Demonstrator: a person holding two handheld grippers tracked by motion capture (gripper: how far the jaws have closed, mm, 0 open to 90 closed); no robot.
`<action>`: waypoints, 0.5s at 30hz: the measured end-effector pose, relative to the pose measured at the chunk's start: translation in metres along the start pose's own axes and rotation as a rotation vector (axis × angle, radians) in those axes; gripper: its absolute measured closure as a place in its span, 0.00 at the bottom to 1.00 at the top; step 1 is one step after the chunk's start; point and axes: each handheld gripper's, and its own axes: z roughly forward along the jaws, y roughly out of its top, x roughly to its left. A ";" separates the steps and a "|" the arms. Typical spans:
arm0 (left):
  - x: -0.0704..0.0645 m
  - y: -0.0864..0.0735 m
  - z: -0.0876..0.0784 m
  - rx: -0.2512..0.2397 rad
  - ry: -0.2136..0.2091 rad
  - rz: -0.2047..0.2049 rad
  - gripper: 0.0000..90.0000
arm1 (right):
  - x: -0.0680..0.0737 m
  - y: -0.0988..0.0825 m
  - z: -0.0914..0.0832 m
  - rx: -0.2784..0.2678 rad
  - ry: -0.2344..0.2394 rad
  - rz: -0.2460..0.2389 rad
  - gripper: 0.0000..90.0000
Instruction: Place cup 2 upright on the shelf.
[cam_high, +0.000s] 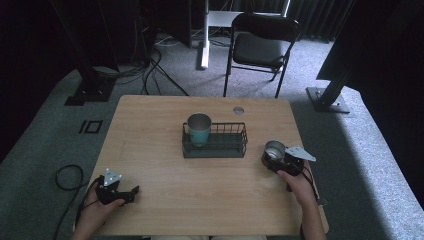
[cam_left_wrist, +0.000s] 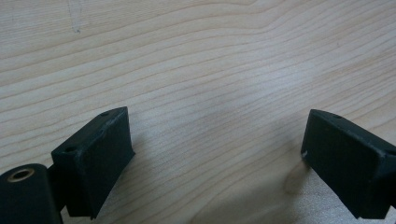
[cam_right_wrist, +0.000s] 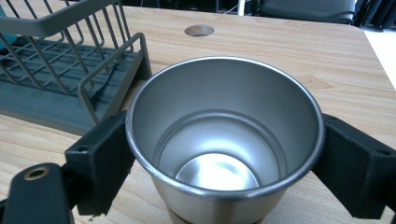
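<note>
From above, we see our right gripper (cam_high: 274, 159) clamping a steel cup (cam_high: 274, 148) near the table's (cam_high: 150, 150) right edge, beside the wire rack (cam_high: 220, 145). Our left gripper (cam_left_wrist: 215, 154) shows jaws spread over bare wood. Our right gripper's view shows both jaws pressing the cup's sides.

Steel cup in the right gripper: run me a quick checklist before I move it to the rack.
1. Right gripper jaws against both sides of the steel cup: ok.
2. Cup upright and empty: ok.
3. Rack has free room right of the teal cup: ok.
4. Left gripper open, away from the path: ok.
5. Grip firm enough to lift: cannot tell.
</note>
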 end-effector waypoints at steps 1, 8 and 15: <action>0.000 0.000 0.000 0.000 0.000 0.000 0.10 | 0.000 0.000 0.001 0.002 0.001 0.001 0.13; 0.000 0.000 0.000 0.001 0.000 0.000 0.10 | 0.000 0.001 0.003 0.004 -0.004 0.003 0.13; 0.000 0.000 0.000 0.001 0.000 0.000 0.10 | 0.000 0.003 0.003 0.008 -0.022 -0.019 0.17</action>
